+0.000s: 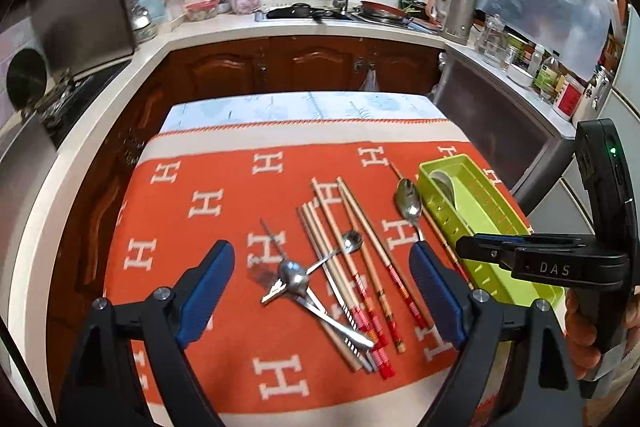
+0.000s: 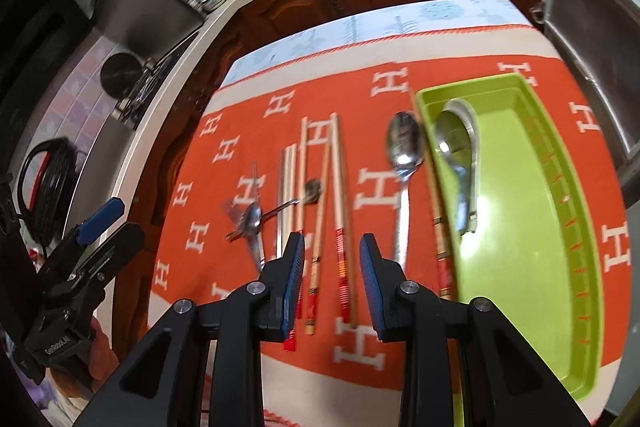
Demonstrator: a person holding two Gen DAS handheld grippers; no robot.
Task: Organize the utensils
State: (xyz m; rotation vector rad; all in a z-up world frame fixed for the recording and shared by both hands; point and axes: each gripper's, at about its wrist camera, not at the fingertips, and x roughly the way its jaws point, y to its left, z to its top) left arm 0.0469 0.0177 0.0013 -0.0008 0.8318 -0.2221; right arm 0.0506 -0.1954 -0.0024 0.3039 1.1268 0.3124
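Note:
A green tray [image 2: 568,195] lies on the right of the orange cloth [image 2: 224,227] and holds two nested spoons [image 2: 456,155]; it also shows in the left wrist view [image 1: 488,211]. Left of it lie a large metal spoon [image 2: 404,155] [image 1: 409,205], several chopsticks [image 2: 340,187] [image 1: 356,259] and small spoons [image 2: 252,223] [image 1: 296,279]. My left gripper [image 1: 322,291] is open and empty above the small spoons and chopsticks. My right gripper [image 2: 330,287] is open and empty above the chopstick ends; its body shows in the left wrist view [image 1: 540,259].
The table stands in a kitchen with wooden cabinets [image 1: 304,67], a white counter with a sink [image 1: 312,13] behind, a stove [image 1: 60,95] to the left and bottles [image 1: 552,79] to the right. The left gripper's body [image 2: 80,259] is at the left in the right wrist view.

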